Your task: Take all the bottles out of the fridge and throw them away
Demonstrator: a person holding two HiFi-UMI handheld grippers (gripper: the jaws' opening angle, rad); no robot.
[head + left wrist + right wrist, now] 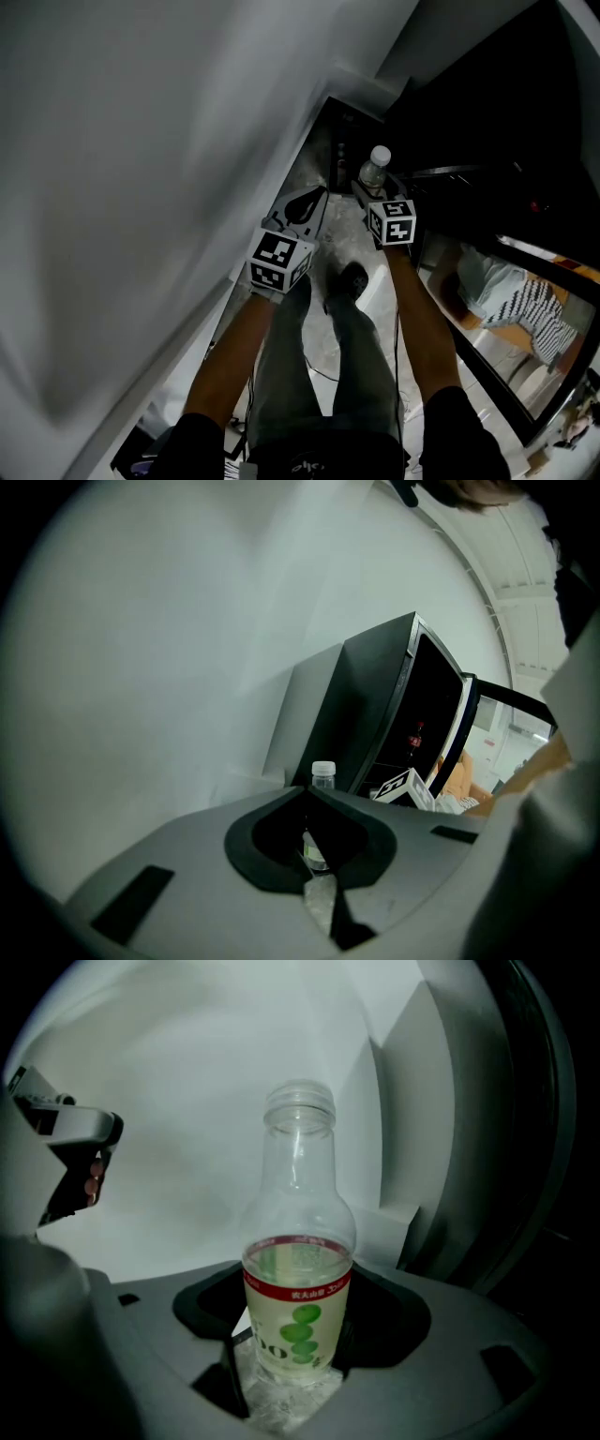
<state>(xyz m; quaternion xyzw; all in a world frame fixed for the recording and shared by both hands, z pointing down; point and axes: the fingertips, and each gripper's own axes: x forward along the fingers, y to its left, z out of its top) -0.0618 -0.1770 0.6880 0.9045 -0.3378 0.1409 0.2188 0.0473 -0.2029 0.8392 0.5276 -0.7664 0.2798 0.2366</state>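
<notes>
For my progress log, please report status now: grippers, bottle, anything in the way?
Left gripper shut, empty. Right gripper shut on bottle. Fridge open; no obstacle seen.

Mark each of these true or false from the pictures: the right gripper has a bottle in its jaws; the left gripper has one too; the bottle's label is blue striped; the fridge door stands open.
1. The right gripper has a bottle in its jaws. True.
2. The left gripper has a bottle too. False: its jaws are together and hold nothing; the bottle seen past them is the one in the right gripper.
3. The bottle's label is blue striped. False: it is pale, with green dots and a red band along its top.
4. The door of the fridge stands open. True.
</notes>
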